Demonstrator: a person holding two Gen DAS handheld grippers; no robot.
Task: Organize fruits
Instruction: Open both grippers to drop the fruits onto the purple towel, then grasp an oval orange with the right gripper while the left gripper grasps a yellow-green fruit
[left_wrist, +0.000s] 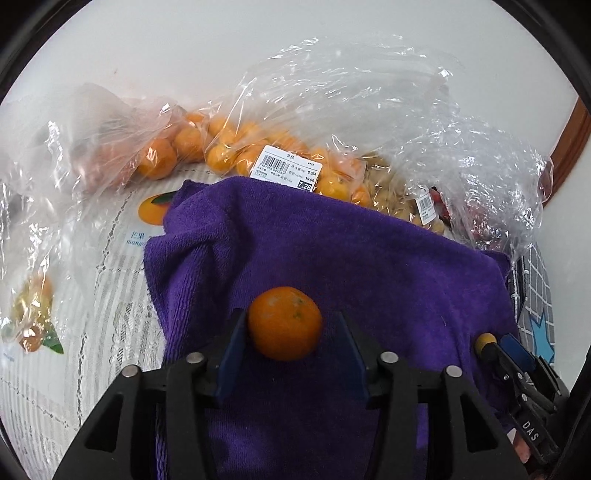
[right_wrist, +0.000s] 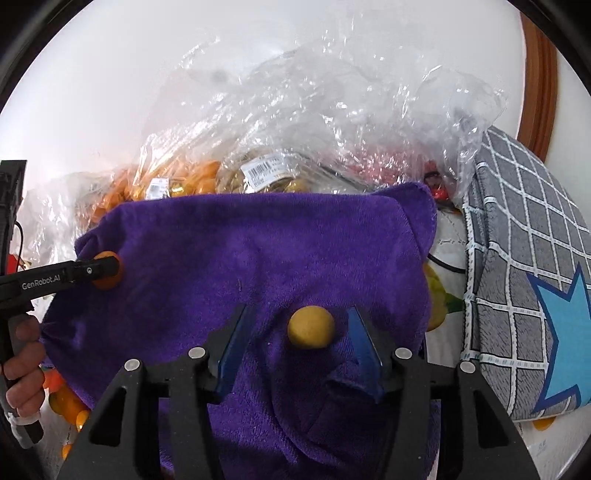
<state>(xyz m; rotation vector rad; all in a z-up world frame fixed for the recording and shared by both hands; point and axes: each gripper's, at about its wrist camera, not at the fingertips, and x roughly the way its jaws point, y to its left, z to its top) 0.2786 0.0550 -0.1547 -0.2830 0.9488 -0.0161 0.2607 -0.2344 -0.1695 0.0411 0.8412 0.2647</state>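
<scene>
A purple towel (left_wrist: 332, 258) lies spread on the table, also in the right wrist view (right_wrist: 258, 251). An orange mandarin (left_wrist: 284, 323) rests on it between the fingers of my open left gripper (left_wrist: 291, 332); the left finger touches it, the right stands apart. A small yellow round fruit (right_wrist: 311, 327) lies on the towel between the fingers of my open right gripper (right_wrist: 299, 328), apart from both. In the left wrist view the right gripper (left_wrist: 517, 354) and the yellow fruit (left_wrist: 485, 341) show at the towel's right edge.
Clear plastic bags with mandarins (left_wrist: 229, 151), pale fruits (left_wrist: 391, 192) and red fruits (right_wrist: 388, 166) lie behind the towel. A grey checked cushion (right_wrist: 524, 258) lies right. A lace tablecloth with fruit prints (left_wrist: 110, 277) covers the table. Loose orange fruits (right_wrist: 66, 406) lie left.
</scene>
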